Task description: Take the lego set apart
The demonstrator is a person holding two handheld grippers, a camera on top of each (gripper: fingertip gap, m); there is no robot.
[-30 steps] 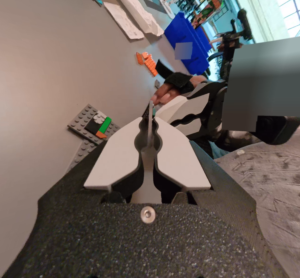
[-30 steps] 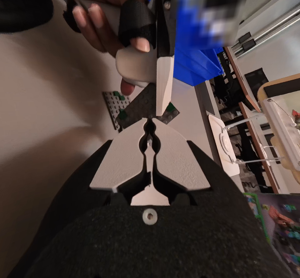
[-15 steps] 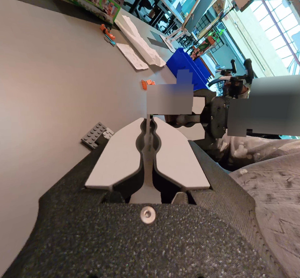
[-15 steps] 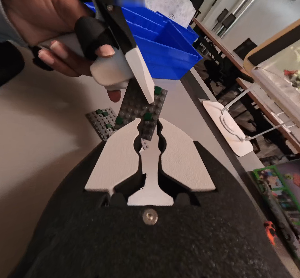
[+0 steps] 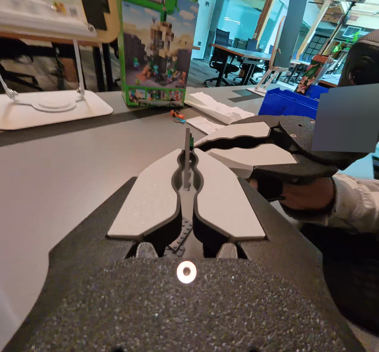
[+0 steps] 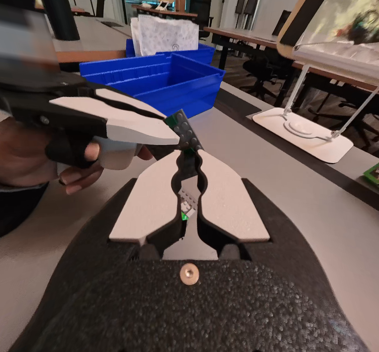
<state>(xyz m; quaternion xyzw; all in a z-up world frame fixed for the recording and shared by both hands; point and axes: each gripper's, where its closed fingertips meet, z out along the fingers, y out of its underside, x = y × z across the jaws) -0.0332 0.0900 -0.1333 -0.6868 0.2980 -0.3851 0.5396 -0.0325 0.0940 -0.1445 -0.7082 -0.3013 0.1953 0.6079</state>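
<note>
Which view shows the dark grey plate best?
The right wrist view: the plate shows its studded face and a green brick, clamped between both grippers. The left wrist view shows the plate only edge-on, as a thin upright strip.

Clutter around my desk (image 5: 61, 167)

A tall picture box (image 5: 155, 50) stands upright at the far edge, crumpled white papers (image 5: 213, 108) lie beside it, blue bins (image 6: 164, 83) sit farther off (one holding a white bag), and I see a white stand (image 6: 303, 134).
</note>
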